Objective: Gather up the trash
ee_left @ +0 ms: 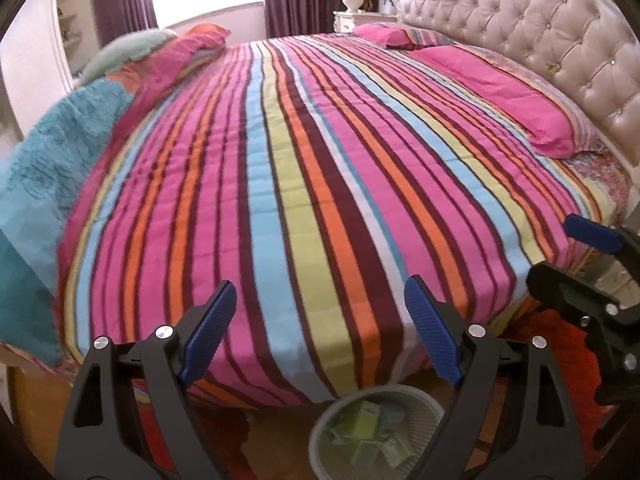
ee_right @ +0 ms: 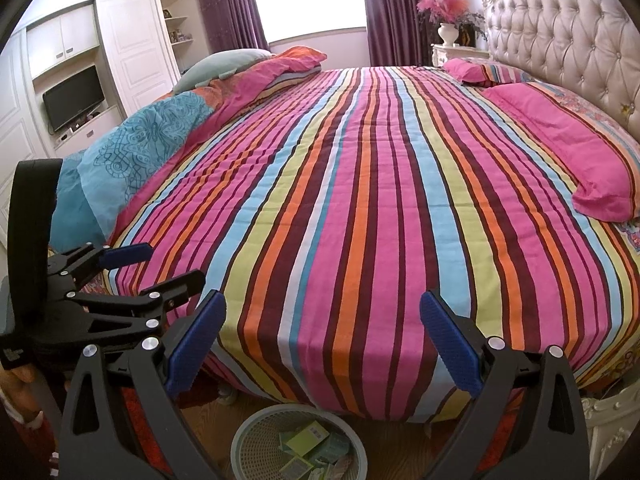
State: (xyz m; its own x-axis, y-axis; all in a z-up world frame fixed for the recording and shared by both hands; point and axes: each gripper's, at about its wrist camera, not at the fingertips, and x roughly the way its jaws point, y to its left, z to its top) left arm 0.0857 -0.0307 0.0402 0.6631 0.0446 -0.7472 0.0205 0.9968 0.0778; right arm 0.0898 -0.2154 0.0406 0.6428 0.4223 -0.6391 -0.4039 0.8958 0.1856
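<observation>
Striped bedspread (ee_right: 360, 200) spreads beyond a paper-filled basket (ee_right: 256, 426) on the floor.

Striped bedspread (ee_right: 360, 200) flat, unobstructed; pillows (ee_right: 568, 152) line headboard side; wastebasket (ee_right: 256, 432) at bed foot

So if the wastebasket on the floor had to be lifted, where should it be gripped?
On the rim of the wastebasket, coming from above with one finger inside and one outside. It stands upright with its mouth open; the wall looks wider than the open fingers, and the bed crowds its far side, so take the near rim.
</observation>
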